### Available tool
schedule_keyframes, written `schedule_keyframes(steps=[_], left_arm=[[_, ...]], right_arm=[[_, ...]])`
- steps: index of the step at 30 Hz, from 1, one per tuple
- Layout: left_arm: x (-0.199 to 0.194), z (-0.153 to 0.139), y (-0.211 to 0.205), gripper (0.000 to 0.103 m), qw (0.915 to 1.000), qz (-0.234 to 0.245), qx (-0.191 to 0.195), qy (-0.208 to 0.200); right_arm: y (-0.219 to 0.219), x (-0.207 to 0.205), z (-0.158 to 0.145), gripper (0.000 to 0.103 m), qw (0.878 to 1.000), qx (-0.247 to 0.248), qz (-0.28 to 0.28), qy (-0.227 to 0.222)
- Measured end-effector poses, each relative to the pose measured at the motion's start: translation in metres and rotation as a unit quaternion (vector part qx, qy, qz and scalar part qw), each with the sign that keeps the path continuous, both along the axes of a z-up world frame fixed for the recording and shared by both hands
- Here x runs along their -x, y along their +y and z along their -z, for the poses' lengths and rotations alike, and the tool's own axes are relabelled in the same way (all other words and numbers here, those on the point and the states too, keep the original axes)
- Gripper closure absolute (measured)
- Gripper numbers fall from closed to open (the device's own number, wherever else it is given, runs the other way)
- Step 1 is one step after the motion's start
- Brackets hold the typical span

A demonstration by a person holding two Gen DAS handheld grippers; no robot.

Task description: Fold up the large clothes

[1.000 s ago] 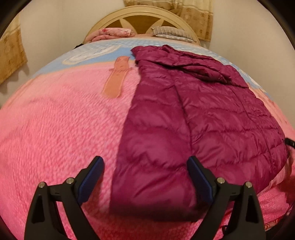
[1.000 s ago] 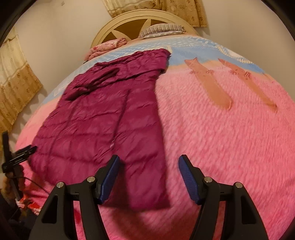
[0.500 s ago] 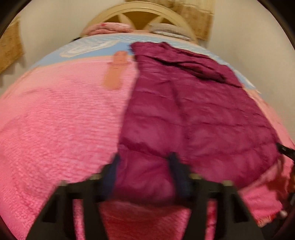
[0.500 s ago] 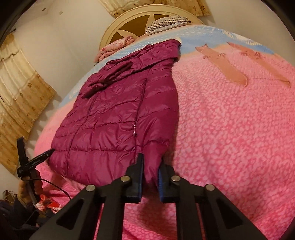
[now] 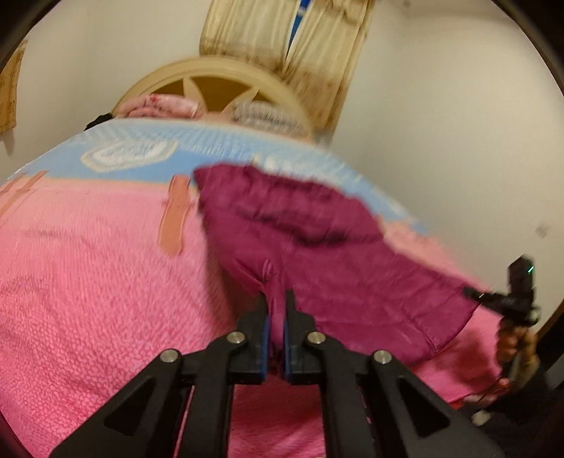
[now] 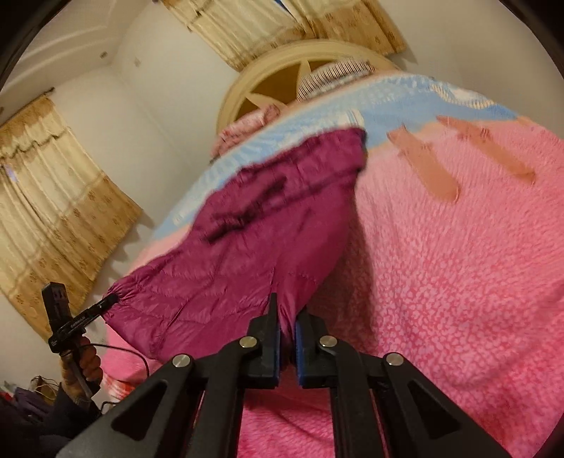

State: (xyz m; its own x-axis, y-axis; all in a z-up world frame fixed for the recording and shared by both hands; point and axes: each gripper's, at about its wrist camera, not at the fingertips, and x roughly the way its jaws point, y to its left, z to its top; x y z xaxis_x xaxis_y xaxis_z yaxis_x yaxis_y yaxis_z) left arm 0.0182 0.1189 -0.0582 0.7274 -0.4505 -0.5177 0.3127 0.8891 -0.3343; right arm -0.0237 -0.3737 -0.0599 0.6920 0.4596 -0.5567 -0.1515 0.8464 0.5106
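Jacket (image 5: 317,253), magenta, quilted, on the bed (image 5: 88,282).

Left wrist view: the jacket lies from my 12 o'clock out toward 3 o'clock across the pink bedspread, its far end reaching the blue band of the cover. My left tool (image 5: 276,306) sits at 6 o'clock; its jaws have just been closing and are now clamped on a pinch of the jacket's near hem, which is drawn up off the bedspread. At 3 o'clock I see my right tool (image 5: 476,295), biting the hem's other corner, with a hand (image 5: 514,347) below it. A headboard (image 5: 211,75), cream, stands at 12 o'clock with pillows against it and a curtain (image 5: 282,31) above. The picture is blurred.

Right wrist view: the jacket runs from 12 o'clock to 9 o'clock, hem end nearest me and raised. My right tool (image 6: 288,317) at 6 o'clock has just been closing and now grips a fold of the hem between its blue pads. At 9 o'clock the left tool (image 6: 111,301) holds the far corner of the hem, a hand (image 6: 84,363) beneath it. Pink bedspread fills 1 to 5 o'clock.
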Motion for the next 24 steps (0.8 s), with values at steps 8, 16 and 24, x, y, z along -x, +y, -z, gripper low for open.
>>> schedule_keyframes(steps=[8,16,24], left_arm=[[0.009,-0.055,0.010,0.097,0.9969,0.023,0.046,-0.060],[-0.072,-0.059,-0.030,0.086,0.9859,-0.042,-0.111,-0.118],[-0.112,-0.075,-0.016,0.005,0.9714,-0.143,-0.087,-0.168]], right_arm=[[-0.021,0.022,-0.093,0.098,0.993,-0.047,0.002,-0.108],[-0.008,-0.055,-0.127,0.098,0.989,-0.008,0.044,-0.140],[-0.003,-0.145,-0.116,0.098,0.990,0.018,0.088,-0.114]])
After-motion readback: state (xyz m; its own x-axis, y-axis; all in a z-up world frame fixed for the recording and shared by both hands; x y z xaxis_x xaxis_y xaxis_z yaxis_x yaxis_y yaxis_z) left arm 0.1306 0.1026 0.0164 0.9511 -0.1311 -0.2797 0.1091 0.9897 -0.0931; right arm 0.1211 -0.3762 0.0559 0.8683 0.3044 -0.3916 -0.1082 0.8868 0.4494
